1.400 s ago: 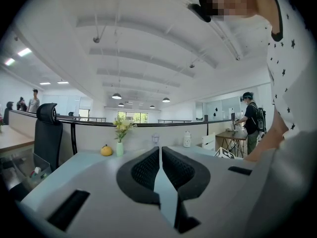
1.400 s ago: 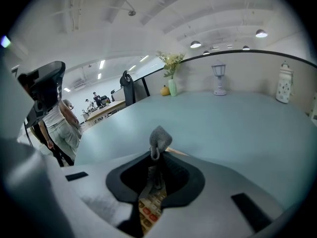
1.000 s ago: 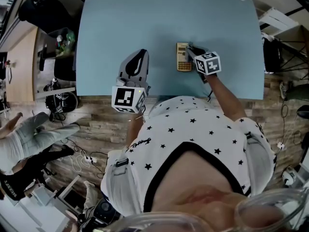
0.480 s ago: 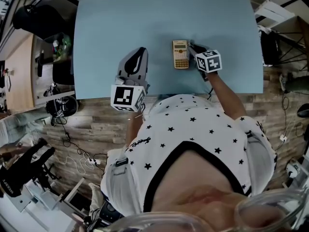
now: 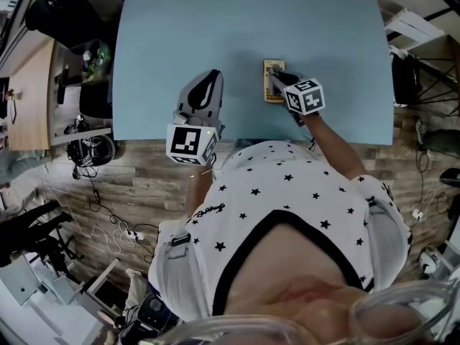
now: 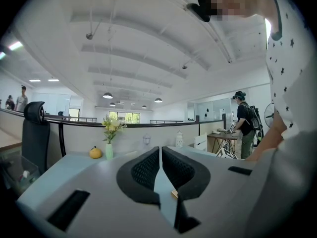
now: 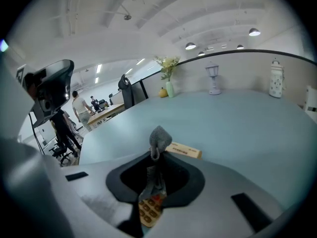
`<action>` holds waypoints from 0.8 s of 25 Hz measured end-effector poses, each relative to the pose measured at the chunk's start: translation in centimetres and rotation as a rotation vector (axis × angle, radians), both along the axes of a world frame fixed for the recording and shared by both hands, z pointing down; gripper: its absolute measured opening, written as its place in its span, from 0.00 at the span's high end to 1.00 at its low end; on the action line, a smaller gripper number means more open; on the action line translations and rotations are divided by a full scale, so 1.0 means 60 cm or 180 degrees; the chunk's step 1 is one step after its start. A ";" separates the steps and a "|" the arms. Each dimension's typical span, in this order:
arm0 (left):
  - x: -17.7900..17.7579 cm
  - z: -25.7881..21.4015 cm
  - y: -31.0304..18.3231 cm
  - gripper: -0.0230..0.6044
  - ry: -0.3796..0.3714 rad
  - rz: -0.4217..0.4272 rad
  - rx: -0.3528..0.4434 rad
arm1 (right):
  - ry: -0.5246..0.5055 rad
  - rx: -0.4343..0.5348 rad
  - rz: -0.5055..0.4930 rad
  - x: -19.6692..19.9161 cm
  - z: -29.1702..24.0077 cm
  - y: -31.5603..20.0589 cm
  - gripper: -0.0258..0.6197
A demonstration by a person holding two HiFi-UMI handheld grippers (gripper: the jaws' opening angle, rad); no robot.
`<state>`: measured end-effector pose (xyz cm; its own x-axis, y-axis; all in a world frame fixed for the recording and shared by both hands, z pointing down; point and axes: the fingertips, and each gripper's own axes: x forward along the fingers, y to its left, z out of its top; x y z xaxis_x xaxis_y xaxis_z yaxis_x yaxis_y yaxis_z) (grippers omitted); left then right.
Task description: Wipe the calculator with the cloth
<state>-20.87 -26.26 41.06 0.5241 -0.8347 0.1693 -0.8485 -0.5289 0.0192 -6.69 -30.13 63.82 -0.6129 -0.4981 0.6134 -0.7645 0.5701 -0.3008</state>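
A tan calculator (image 5: 270, 85) lies on the light blue table (image 5: 215, 27), a little in from the near edge. My right gripper (image 5: 279, 77) sits over the calculator's right side, shut on a small grey cloth (image 7: 159, 137) that pokes up past the fingertips. In the right gripper view the calculator's keys (image 7: 150, 209) show under the jaws and its top end (image 7: 184, 150) just beyond them. My left gripper (image 5: 207, 81) rests at the table's near edge, left of the calculator, shut with nothing in it (image 6: 160, 151).
At the table's far edge stand a vase of flowers (image 7: 169, 85), a small orange pumpkin (image 6: 95, 152), a white lantern (image 7: 213, 78) and a white jar (image 7: 276, 79). A person stands by a desk at the right (image 6: 243, 123). Office chairs and cables lie left of the table.
My right gripper has shifted slightly left, from beside the calculator's right edge to over it, with the cloth still held. The left gripper has stayed put.
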 end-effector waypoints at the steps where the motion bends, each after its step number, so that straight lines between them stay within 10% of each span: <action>1: -0.003 -0.001 0.001 0.90 -0.0001 -0.0013 0.0003 | -0.0003 -0.0009 -0.0048 -0.010 0.001 0.004 0.88; 20: -0.006 0.002 0.002 0.90 0.0012 0.0038 -0.0020 | 0.0059 -0.0064 0.0160 0.021 0.015 0.006 0.88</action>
